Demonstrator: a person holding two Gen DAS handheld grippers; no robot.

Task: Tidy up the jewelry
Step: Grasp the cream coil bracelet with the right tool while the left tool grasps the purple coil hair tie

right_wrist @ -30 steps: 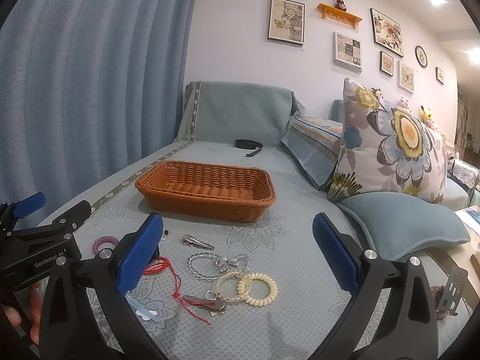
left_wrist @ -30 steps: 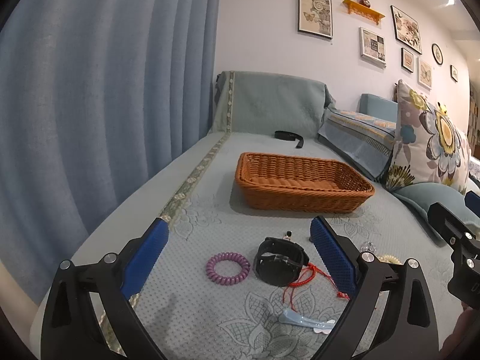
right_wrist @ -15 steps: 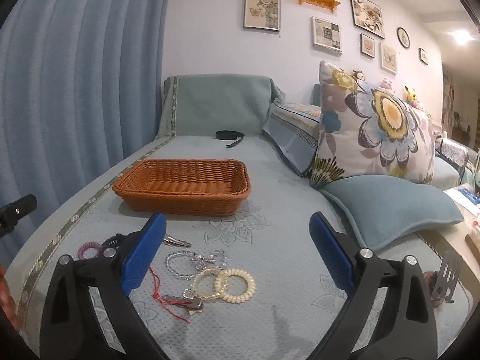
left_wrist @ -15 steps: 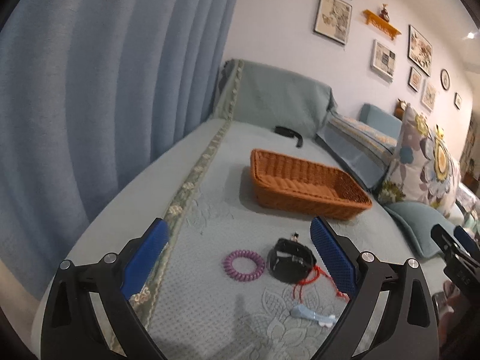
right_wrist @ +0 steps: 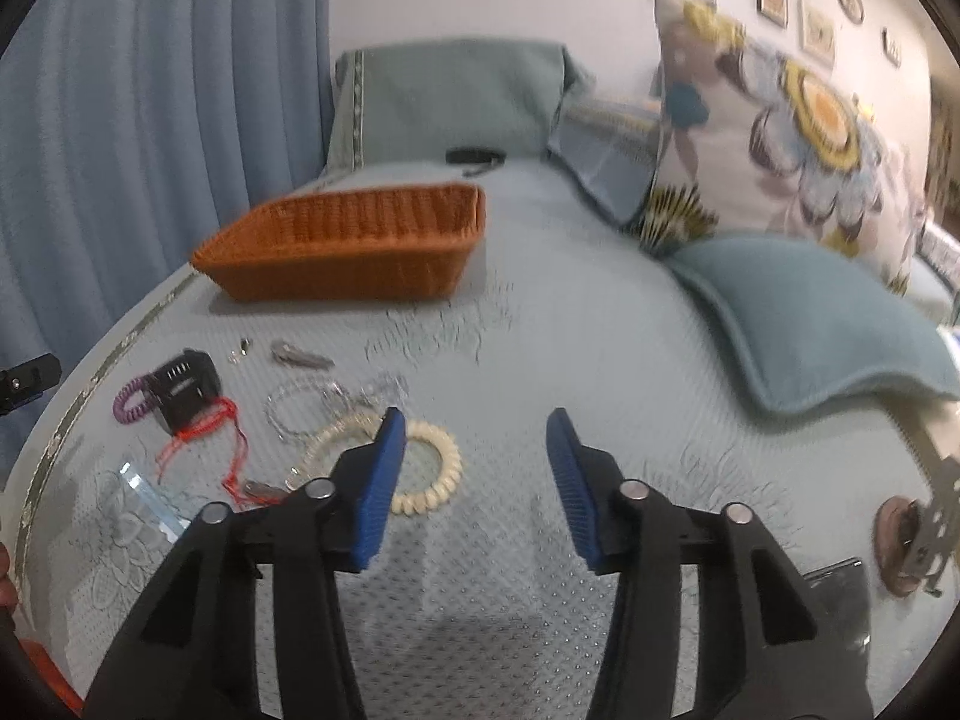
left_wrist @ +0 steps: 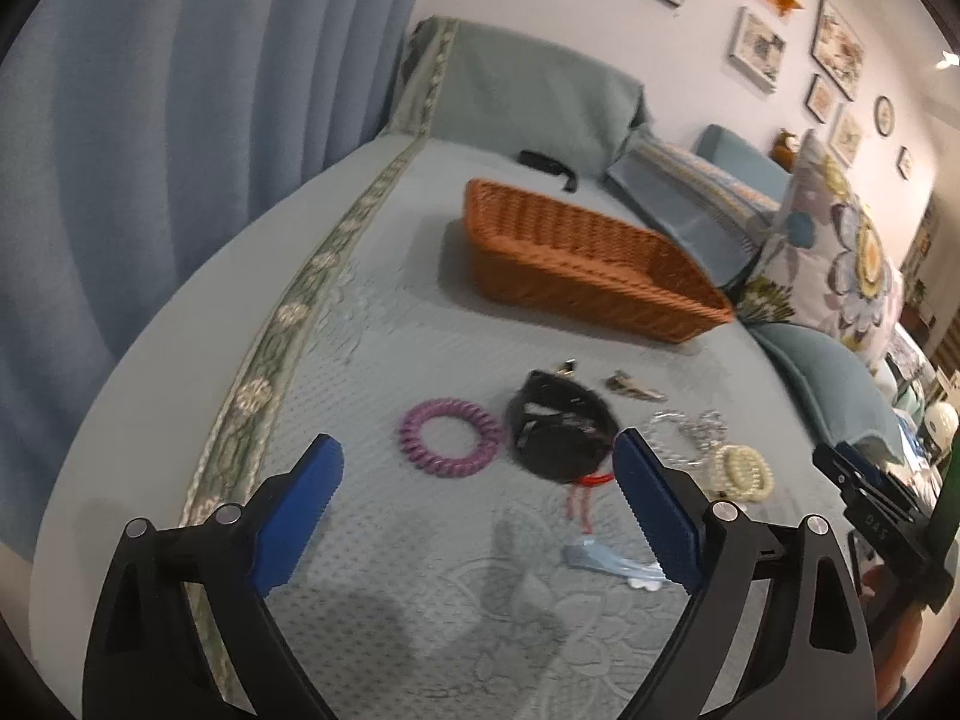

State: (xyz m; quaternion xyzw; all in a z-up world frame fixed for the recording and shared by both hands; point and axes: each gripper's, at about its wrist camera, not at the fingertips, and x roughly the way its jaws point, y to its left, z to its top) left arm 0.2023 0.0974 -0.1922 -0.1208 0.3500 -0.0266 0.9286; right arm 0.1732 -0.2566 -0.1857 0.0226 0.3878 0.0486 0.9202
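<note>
Jewelry lies loose on the blue-green bed cover. A purple coil hair tie, a black watch and a red cord lie just beyond my left gripper, which is open and empty. A cream coil bracelet and clear bead bracelets lie by the left finger of my right gripper, which is partly open and empty. An empty orange wicker basket stands farther back; it also shows in the left wrist view.
A clear hair clip and a metal clip lie among the jewelry. A black strap lies behind the basket. A blue cushion and a floral pillow sit right. A blue curtain hangs left.
Both grippers have dropped lower and closer to the jewelry, tilting downward. My right gripper's jaws have narrowed. The left gripper has swung left, so the basket sits farther right.
</note>
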